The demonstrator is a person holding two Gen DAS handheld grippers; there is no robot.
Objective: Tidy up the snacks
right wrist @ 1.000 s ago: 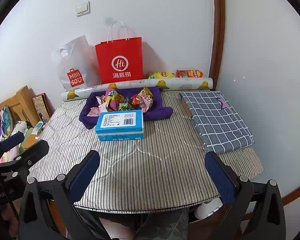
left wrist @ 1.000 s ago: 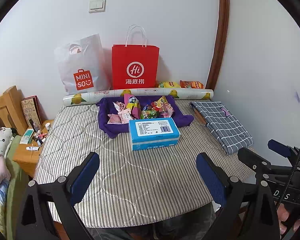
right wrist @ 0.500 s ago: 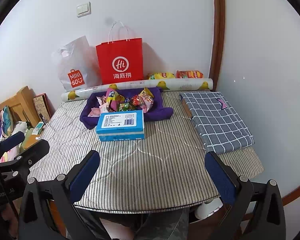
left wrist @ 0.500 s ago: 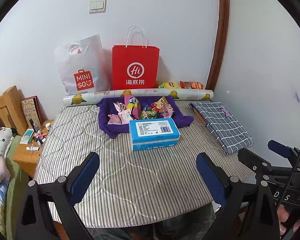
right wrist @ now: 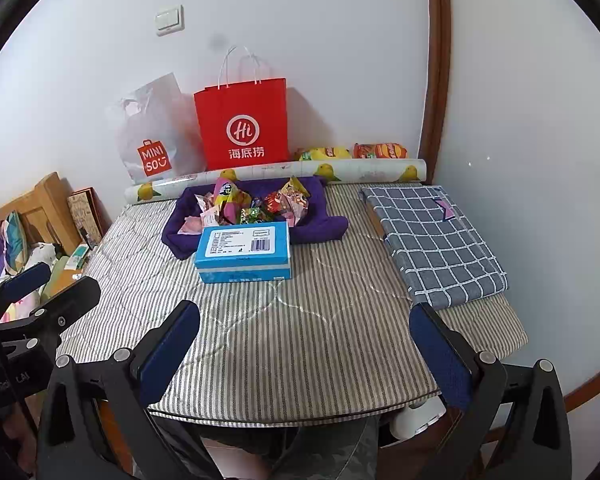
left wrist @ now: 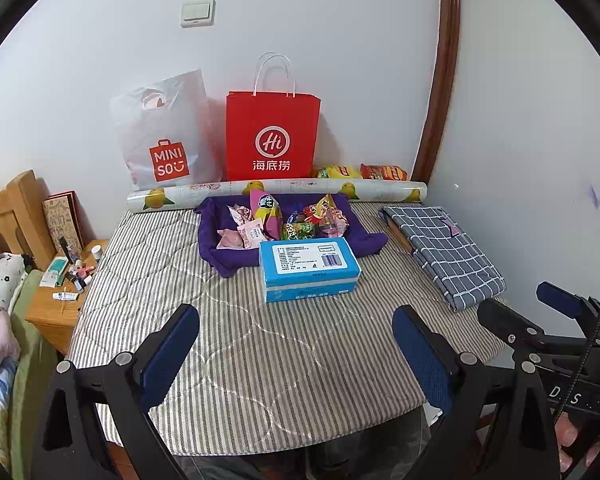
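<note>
Two grippers sit at the bottom of their frames, the left gripper [left wrist: 296, 354] and the right gripper [right wrist: 314, 354], each with blue textured pads spread wide and holding nothing, above a striped quilted tablecloth [left wrist: 260, 360]. Centre frame, a purple cloth tray [left wrist: 220, 256] with soft, rumpled walls holds the snacks [left wrist: 284, 220] — crinkly foil and plastic packets in pink, green, red and yellow. Touching its near edge is a rectangular blue box [left wrist: 309, 268] with a white printed label and barcode, too small to read. Behind, against the white wall, a glossy roll printed with yellow fruit [left wrist: 284, 190] lies flat; a translucent plastic bag [left wrist: 162, 136] reads "MINISO", and a red paper bag [left wrist: 272, 136] reads "Hi 海底捞". Right of centre lies a folded grey checked cloth [right wrist: 436, 240].
</note>
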